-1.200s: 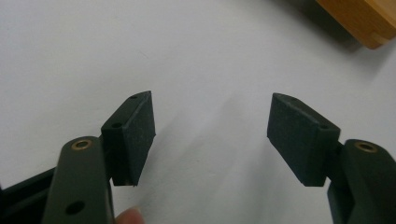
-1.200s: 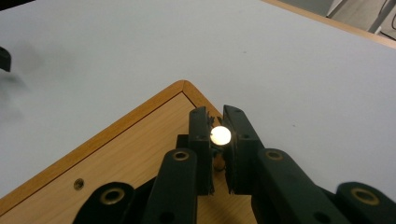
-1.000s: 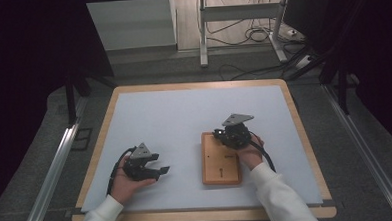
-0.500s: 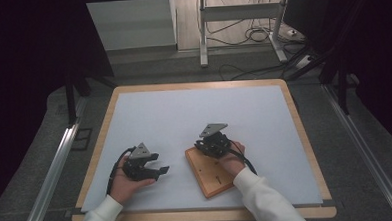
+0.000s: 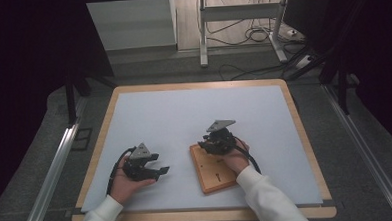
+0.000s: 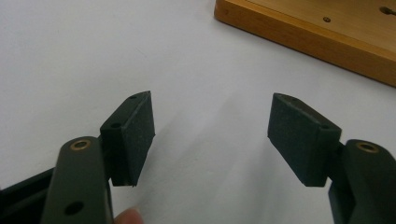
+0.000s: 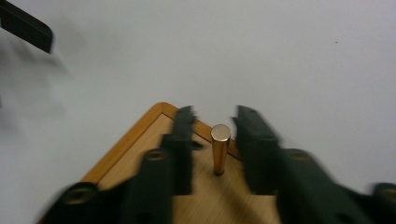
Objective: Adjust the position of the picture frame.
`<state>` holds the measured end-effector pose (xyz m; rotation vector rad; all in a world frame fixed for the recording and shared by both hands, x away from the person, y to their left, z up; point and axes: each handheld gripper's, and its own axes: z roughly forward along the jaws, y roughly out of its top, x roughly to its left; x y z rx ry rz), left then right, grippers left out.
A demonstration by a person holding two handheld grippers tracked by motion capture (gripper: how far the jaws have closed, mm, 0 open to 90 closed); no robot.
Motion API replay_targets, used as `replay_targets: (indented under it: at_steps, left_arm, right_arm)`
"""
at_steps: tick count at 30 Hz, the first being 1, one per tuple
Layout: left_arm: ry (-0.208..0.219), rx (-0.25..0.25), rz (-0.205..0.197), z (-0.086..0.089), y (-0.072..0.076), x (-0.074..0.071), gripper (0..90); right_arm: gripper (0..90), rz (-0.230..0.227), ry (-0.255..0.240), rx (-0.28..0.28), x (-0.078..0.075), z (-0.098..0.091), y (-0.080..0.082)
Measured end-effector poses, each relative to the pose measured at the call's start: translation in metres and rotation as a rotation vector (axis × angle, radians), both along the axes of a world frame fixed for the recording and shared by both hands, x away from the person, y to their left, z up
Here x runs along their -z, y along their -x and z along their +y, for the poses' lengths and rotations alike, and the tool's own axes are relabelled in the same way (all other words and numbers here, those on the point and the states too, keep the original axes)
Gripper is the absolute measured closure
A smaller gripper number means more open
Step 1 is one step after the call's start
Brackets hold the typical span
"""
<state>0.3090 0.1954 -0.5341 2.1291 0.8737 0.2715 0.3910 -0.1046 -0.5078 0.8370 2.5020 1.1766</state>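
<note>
White mat (image 5: 184, 116) mostly bare, wood-rimmed. Wooden board (image 5: 214, 171) lies skewed near front edge. Right gripper (image 7: 215, 122) has just opened — brass peg (image 7: 219, 149) stands untouched between jaws. Left gripper (image 6: 210, 135) wide, empty — beside the board.

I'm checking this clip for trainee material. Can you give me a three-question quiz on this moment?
1. True or false: the board lies square to the table's edges.
2. What stands between the right hand-held gripper's jaws?
3. The left hand-held gripper is: A) open and empty, B) shut on the peg, C) gripping the board.

Key: 1. False, it is skewed. 2. A brass peg, upright on the board, with gaps either side. 3. A.
</note>
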Motion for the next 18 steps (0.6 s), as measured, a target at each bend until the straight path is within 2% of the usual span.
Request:
replay_targets:
  at_steps: [2,4,10,13,16,18]
  left_arm:
    - [0.000,0.000,0.001,0.000,0.000,0.000,31.5]
    - [-0.002,0.002,0.002,0.000,-0.001,0.001,31.5]
    - [-0.010,0.008,-0.002,-0.003,0.000,0.000,31.5]
    - [-0.007,0.005,0.002,-0.004,0.001,0.001,31.5]
    - [-0.007,0.005,0.000,-0.005,0.001,0.001,31.5]
    - [-0.008,0.006,-0.002,-0.004,0.001,0.000,31.4]
  right_arm:
    - [54.6,-0.020,0.009,0.003,-0.005,-0.009,0.005]
    - [49.6,-0.017,0.011,0.012,-0.009,-0.021,0.012]
    - [47.5,-0.018,-0.003,0.056,-0.014,-0.064,0.038]
    - [57.1,0.003,-0.004,0.054,-0.013,-0.085,0.050]
    - [71.0,0.018,0.029,0.051,-0.010,-0.105,0.062]
    - [79.6,0.029,0.034,0.054,-0.008,-0.116,0.069]
